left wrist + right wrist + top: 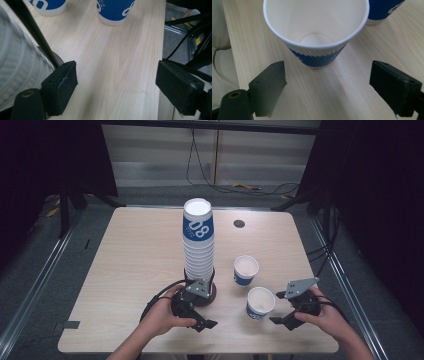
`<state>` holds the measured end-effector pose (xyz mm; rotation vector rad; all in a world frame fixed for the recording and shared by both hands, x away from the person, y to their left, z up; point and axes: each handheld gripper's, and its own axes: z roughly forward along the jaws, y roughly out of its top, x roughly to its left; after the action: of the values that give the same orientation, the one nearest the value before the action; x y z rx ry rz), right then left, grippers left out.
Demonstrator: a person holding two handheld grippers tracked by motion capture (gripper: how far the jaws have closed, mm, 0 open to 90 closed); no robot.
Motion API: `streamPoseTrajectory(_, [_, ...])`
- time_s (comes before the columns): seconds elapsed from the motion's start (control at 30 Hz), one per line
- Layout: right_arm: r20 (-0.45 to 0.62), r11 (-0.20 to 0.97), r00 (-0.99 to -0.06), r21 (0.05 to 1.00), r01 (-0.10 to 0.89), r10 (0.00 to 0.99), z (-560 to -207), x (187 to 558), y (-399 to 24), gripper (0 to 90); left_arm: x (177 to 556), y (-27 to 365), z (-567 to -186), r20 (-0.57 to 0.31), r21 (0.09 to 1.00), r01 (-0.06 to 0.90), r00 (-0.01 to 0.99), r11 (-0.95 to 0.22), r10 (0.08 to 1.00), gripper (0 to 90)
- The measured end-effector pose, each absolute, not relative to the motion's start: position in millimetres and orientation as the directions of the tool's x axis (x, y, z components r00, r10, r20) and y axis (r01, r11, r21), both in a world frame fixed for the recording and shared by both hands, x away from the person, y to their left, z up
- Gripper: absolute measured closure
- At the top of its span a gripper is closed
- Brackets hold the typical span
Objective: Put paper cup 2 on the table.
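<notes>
Item one, toward the near edge of the table [130,250], left of its middle: my left gripper [204,324], jaws spread wide with bare wood between them, nothing pinched. In the left gripper view the stack brushes close past the left jaw; I cannot tell whether they touch.

Item two, just behind that gripper: a tall stack of cups [198,245], nested upside down, white ribbed sides below and a blue-banded cup on top, standing on a dark round base [212,295]. Contents cannot be seen (all mouths face down).

Item three, right of the stack, about mid-table: the far cup [246,270], upright, blue band, white inside, empty.

Item four, nearer the near edge and a little right: the near cup [260,303], upright, same make, empty, bare bottom visible in the right gripper view [315,40].

Item five, near the table's near right corner: my right gripper [280,321], jaws spread, pointed at the near cup, which stands just ahead of the tips, not between the pads.
</notes>
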<state>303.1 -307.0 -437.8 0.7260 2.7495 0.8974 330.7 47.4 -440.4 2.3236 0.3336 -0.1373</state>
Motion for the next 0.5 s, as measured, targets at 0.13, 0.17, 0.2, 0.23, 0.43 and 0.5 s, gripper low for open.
streamPoseTrajectory(0.13, [-0.007, 0.696, -0.863, 0.595, 0.403, 0.506, -437.7, 301.2, -313.2, 13.0, 331.2, 51.4, -441.0, -0.2, 0.688, 0.284, 0.959, -0.668, 0.201, 16.6])
streamPoseTrajectory(0.17, [-0.005, 0.69, -0.859, 0.598, 0.407, 0.512, -437.7, 301.0, -314.7, 13.0, 331.3, 52.0, -441.1, -0.198, 0.688, 0.284, 0.959, -0.668, 0.203, 16.6])
streamPoseTrajectory(0.2, [-0.003, 0.685, -0.857, 0.603, 0.41, 0.516, -437.9, 301.0, -316.0, 13.0, 331.2, 52.7, -441.1, -0.198, 0.689, 0.284, 0.959, -0.667, 0.204, 16.5])
streamPoseTrajectory(0.23, [-0.007, 0.684, -0.855, 0.604, 0.41, 0.519, -437.8, 300.7, -317.1, 13.0, 331.1, 53.9, -440.8, -0.197, 0.686, 0.281, 0.96, -0.671, 0.201, 16.5])
streamPoseTrajectory(0.43, [0.002, 0.664, -0.844, 0.617, 0.423, 0.536, -439.8, 298.7, -323.0, 13.0, 331.4, 60.0, -441.7, -0.201, 0.692, 0.29, 0.957, -0.661, 0.209, 15.8])
streamPoseTrajectory(0.5, [0.002, 0.654, -0.837, 0.622, 0.429, 0.547, -440.8, 297.9, -325.2, 13.0, 331.7, 63.2, -442.2, -0.198, 0.694, 0.289, 0.957, -0.66, 0.212, 15.8])
